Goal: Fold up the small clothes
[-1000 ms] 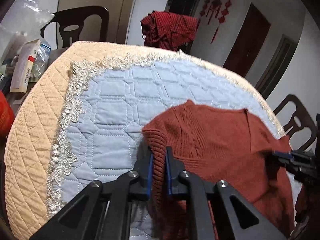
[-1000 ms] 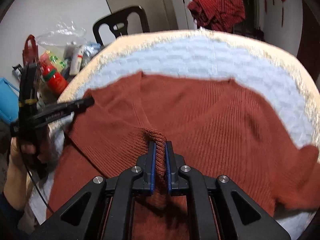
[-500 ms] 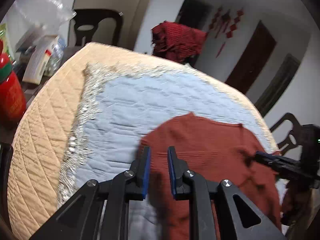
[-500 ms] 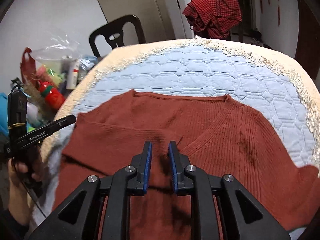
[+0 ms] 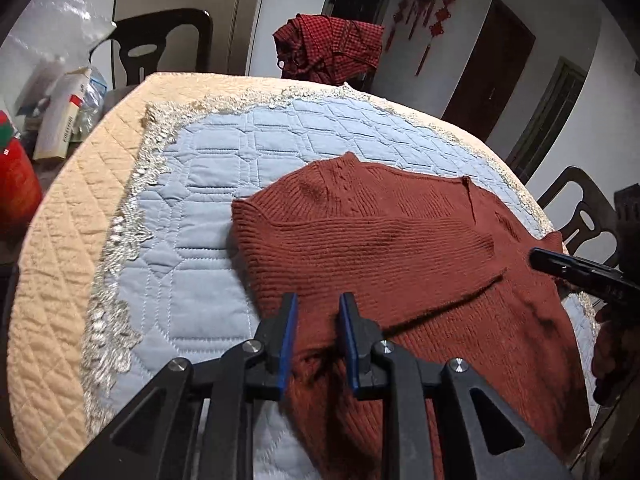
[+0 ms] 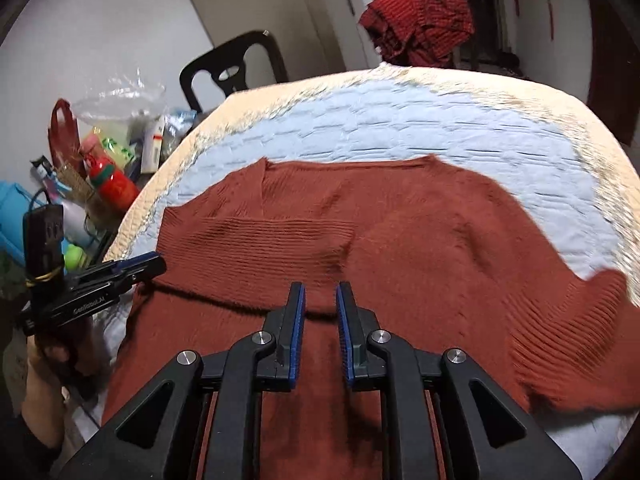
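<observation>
A rust-red knitted sweater (image 5: 384,248) was spread on the blue quilted cover (image 5: 208,184) of the table, toward its near edge, with one sleeve (image 6: 256,240) folded across the body. The left gripper (image 5: 318,320) was held above the sweater's near-left part, jaws parted and nothing gripped. The right gripper (image 6: 320,308) was likewise held over the sweater's middle, jaws parted and empty. A red checked garment (image 5: 328,48) was draped beyond the far edge.

left gripper (image 5: 318,320) and right gripper (image 6: 319,308) released, sleeve (image 5: 372,240) now folded across sweater (image 6: 420,248)
</observation>
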The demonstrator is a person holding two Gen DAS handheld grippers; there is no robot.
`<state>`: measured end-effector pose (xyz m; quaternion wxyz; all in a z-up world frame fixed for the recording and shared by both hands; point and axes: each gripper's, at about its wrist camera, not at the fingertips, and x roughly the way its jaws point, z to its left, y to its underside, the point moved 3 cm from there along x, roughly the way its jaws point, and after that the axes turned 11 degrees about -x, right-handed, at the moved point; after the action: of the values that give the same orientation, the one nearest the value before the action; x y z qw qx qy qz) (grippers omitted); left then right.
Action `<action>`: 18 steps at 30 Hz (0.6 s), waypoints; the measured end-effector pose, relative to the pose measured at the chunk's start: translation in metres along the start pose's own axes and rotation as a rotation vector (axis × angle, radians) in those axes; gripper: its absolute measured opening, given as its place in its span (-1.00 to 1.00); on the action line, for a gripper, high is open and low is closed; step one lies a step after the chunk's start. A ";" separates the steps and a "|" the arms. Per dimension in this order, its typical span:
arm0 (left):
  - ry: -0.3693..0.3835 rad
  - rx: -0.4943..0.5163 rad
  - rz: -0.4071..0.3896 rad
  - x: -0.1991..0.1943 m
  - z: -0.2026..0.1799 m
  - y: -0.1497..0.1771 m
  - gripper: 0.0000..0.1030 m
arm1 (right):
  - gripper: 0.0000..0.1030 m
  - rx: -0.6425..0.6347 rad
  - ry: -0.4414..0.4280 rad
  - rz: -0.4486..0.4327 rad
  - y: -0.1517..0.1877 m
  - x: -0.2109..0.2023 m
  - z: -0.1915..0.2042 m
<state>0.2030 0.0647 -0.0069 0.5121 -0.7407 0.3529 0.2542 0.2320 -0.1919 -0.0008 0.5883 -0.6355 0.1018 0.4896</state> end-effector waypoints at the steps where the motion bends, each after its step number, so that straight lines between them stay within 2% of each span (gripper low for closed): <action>1: -0.003 0.008 -0.008 -0.007 -0.003 0.005 -0.54 | -0.69 0.015 0.011 -0.010 0.004 -0.008 -0.004; 4: 0.010 0.015 -0.036 -0.025 -0.016 0.014 -0.24 | -0.59 0.047 0.035 -0.047 0.018 -0.031 -0.013; 6: 0.046 0.001 -0.051 -0.036 -0.024 0.018 -0.01 | -0.40 0.059 0.050 -0.072 0.026 -0.043 -0.017; 8: 0.054 -0.001 -0.068 -0.045 -0.032 0.024 0.12 | -0.32 0.085 0.055 -0.097 0.036 -0.054 -0.021; 11: 0.054 0.014 -0.081 -0.051 -0.043 0.033 0.20 | -0.20 0.123 0.051 -0.106 0.052 -0.064 -0.028; 18: 0.046 0.059 -0.050 -0.047 -0.067 0.054 0.22 | -0.14 0.250 0.077 -0.109 0.089 -0.080 -0.059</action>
<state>0.1322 0.0021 0.0193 0.5318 -0.7394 0.3533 0.2137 0.1589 -0.3026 -0.0094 0.6842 -0.5803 0.1500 0.4155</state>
